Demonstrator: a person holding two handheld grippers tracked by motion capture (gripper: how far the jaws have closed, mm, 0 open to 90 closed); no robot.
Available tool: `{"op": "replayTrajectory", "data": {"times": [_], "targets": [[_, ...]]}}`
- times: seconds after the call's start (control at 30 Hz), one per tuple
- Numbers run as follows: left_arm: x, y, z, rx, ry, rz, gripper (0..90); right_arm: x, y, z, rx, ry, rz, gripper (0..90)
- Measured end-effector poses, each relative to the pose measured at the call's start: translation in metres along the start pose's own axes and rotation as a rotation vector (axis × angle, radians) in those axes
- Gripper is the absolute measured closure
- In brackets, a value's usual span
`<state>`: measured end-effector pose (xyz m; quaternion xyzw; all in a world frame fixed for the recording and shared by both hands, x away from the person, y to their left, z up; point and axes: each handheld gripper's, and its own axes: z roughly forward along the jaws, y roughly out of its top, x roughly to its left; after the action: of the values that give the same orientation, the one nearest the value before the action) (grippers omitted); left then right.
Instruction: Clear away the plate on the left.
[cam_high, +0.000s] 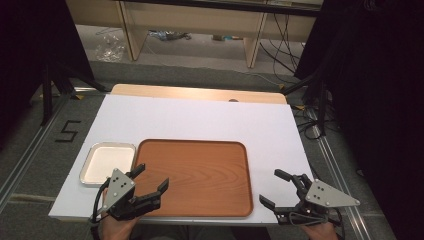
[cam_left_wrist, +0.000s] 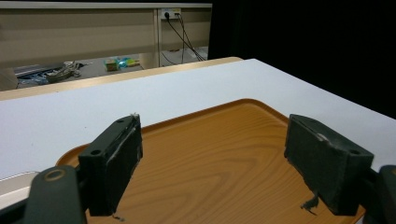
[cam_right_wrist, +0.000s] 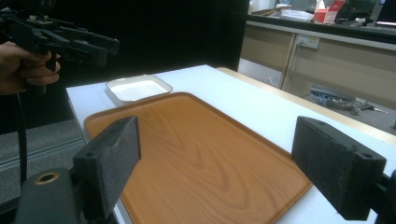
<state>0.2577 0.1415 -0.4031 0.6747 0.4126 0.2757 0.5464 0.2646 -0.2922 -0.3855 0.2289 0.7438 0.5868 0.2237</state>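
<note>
Left tool (cam_high: 152, 177) spread wide over wooden tray (cam_high: 200, 175), empty; right tool (cam_high: 272, 187) spread, empty.

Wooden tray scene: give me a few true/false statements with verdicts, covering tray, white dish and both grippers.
1. The wooden tray has nothing on it. True.
2. The white dish sits inside the tray. False: it lies on the white tabletop beside the tray's left edge.
3. The left gripper is open with nothing between its jaws. True.
4. The right gripper is shut on the tray's rim. False: its jaws stand wide apart, holding nothing.
5. The dish holds food. False: it looks empty.
</note>
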Motion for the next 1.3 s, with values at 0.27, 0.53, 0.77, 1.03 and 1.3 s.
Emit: {"op": "replayTrajectory", "data": {"times": [0.27, 0.53, 0.77, 1.03, 1.3], "targets": [[0.002, 0.0, 0.0, 0.007, 0.004, 0.0, 18.9, 0.0, 0.0, 0.0, 0.002, 0.002, 0.002, 16.7], [0.004, 0.0, 0.002, 0.013, 0.006, -0.007, 18.9, 0.0, 0.0, 0.0, 0.016, 0.017, 0.001, 16.7], [0.01, -0.001, 0.003, 0.032, 0.012, -0.009, 18.6, 0.0, 0.0, 0.0, 0.01, 0.019, 0.001, 16.8], [0.02, -0.003, 0.007, 0.056, 0.029, -0.02, 18.8, 0.001, 0.001, 0.0, 0.017, 0.018, -0.002, 16.8], [0.025, -0.003, 0.01, 0.08, 0.038, -0.02, 18.7, 0.001, 0.001, 0.0, 0.022, 0.022, 0.0, 16.8]]}}
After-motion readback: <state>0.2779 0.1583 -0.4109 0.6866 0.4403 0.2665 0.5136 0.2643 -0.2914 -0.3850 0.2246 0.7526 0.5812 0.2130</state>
